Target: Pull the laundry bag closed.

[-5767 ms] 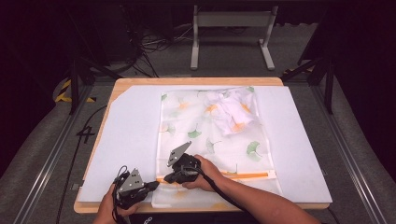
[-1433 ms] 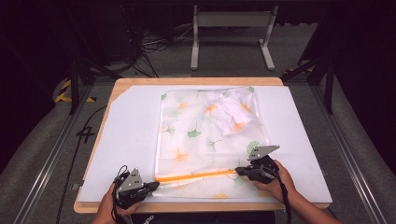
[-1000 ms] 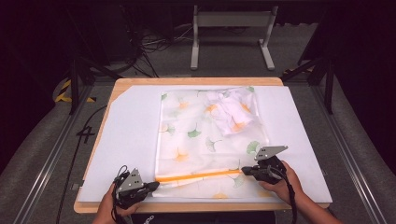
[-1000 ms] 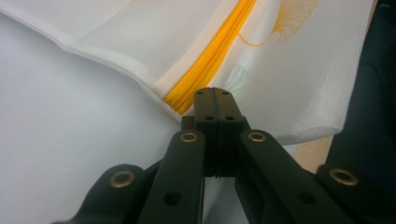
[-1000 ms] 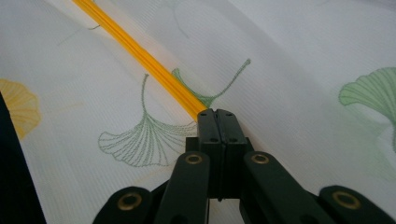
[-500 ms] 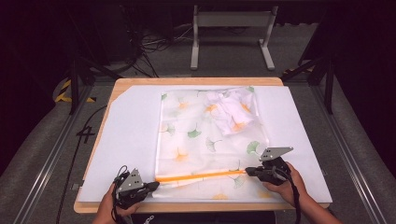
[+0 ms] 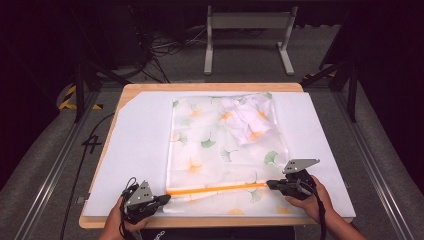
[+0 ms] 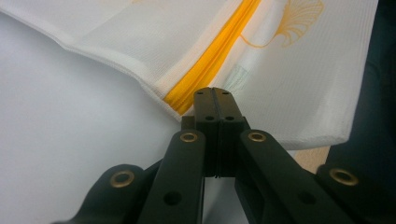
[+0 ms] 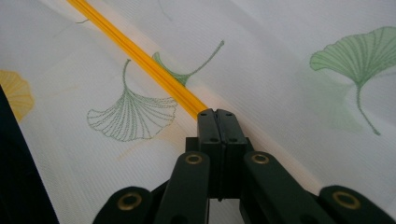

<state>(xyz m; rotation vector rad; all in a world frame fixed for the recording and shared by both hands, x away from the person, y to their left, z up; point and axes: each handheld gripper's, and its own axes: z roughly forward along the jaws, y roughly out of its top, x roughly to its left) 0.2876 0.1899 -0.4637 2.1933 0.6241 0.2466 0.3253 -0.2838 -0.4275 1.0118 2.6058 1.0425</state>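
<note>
At opposite ends of the orange zipper (image 7: 216, 189) on the mesh laundry bag (image 7: 225, 150), left gripper (image 7: 162, 199) and right gripper (image 7: 270, 184) are clenched on it.

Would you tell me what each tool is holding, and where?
Both pinch the mesh bag at its orange zipper: left tool at one end, right tool farther along.

A wooden table (image 7: 210, 88) stands on grey carpet (image 7: 45, 165), dark room behind, cables (image 7: 165, 47) trailing.
</note>
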